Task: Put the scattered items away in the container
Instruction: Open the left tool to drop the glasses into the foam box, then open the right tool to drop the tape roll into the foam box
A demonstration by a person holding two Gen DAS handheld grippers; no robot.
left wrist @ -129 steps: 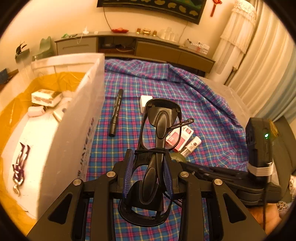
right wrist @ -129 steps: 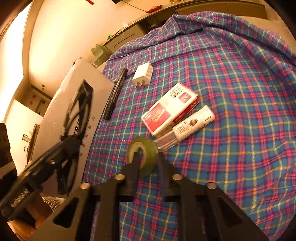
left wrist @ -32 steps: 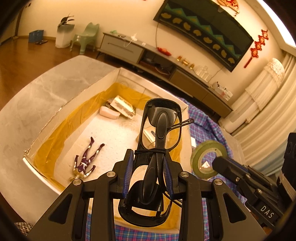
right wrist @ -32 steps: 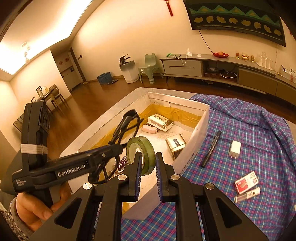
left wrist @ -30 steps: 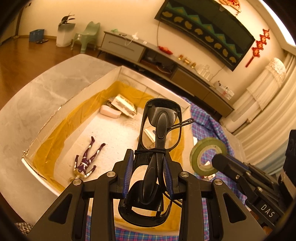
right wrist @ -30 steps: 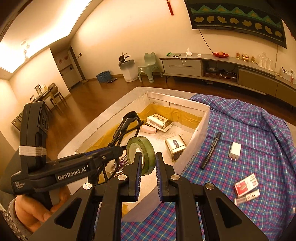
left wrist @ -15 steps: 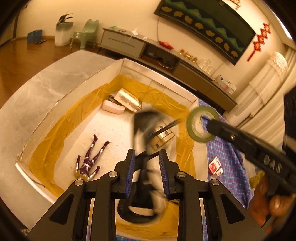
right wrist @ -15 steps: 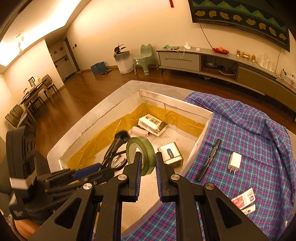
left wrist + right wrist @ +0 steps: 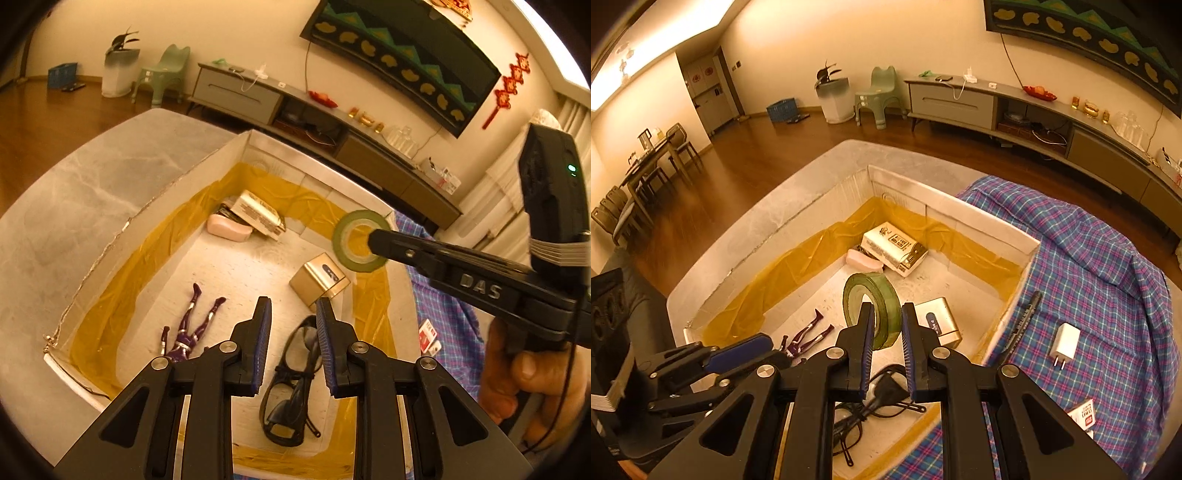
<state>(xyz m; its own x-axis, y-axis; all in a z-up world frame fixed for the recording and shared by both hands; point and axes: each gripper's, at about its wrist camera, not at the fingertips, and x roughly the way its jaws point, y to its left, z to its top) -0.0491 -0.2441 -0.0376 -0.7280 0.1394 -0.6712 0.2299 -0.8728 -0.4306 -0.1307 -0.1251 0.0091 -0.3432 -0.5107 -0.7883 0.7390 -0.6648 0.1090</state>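
Your left tongs (image 9: 291,314) hang empty, jaws closing, above the black-framed glasses (image 9: 293,384) in the white foam box (image 9: 155,206). Your right tongs (image 9: 887,325) clamp the green tape roll (image 9: 873,302).

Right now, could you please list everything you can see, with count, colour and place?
box: 1, white, beside the plaid cloth
glasses: 1, black, box floor
figurine: 1, purple, box floor
tin: 1, gold, box floor
carton: 1, white, box's far end
pen: 1, black, cloth
charger: 1, white, cloth
tape roll: 1, green, held above box
left gripper: empty, closing
right gripper: shut on tape roll
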